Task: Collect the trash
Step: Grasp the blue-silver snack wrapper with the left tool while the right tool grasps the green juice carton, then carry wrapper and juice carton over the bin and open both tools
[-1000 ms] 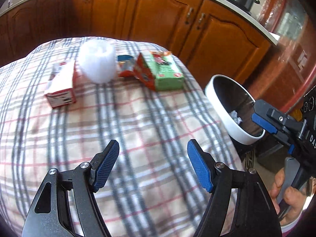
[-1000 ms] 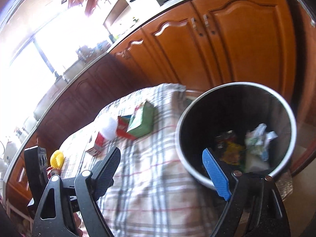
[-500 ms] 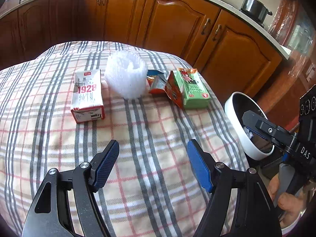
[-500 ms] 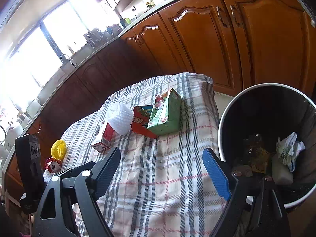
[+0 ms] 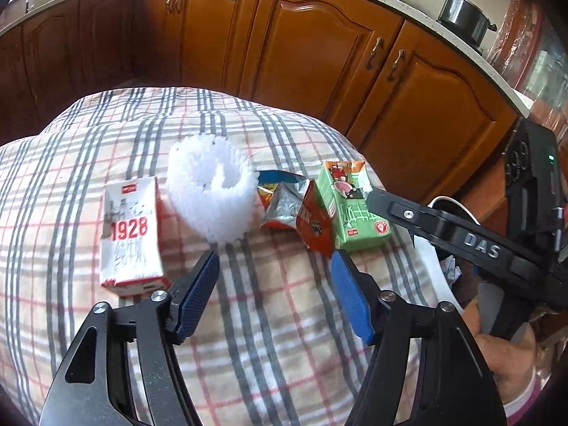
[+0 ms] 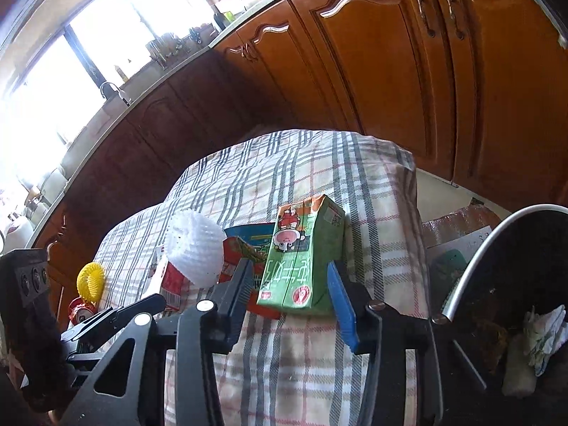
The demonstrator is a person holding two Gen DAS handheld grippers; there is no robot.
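A green drink carton (image 5: 349,206) (image 6: 305,259) lies on the plaid tablecloth (image 5: 269,319). Left of it are a crumpled red snack wrapper (image 5: 287,206), a white foam net (image 5: 213,198) (image 6: 195,248) and a white "1928" milk carton (image 5: 129,234). My left gripper (image 5: 275,294) is open, just short of the foam net and wrapper. My right gripper (image 6: 291,301) is open with its fingers on either side of the green carton's near end, apart from it. It also shows in the left wrist view (image 5: 387,202).
A round bin (image 6: 525,284) with crumpled paper and wrappers inside stands right of the table. A yellow foam net (image 6: 91,280) and a red can (image 6: 80,310) sit at the table's left. Wooden cabinets (image 5: 319,53) run behind.
Both grippers have moved forward toward the trash. The right gripper swung left from the bin and now straddles the green carton. The left gripper has closed in on the foam net.
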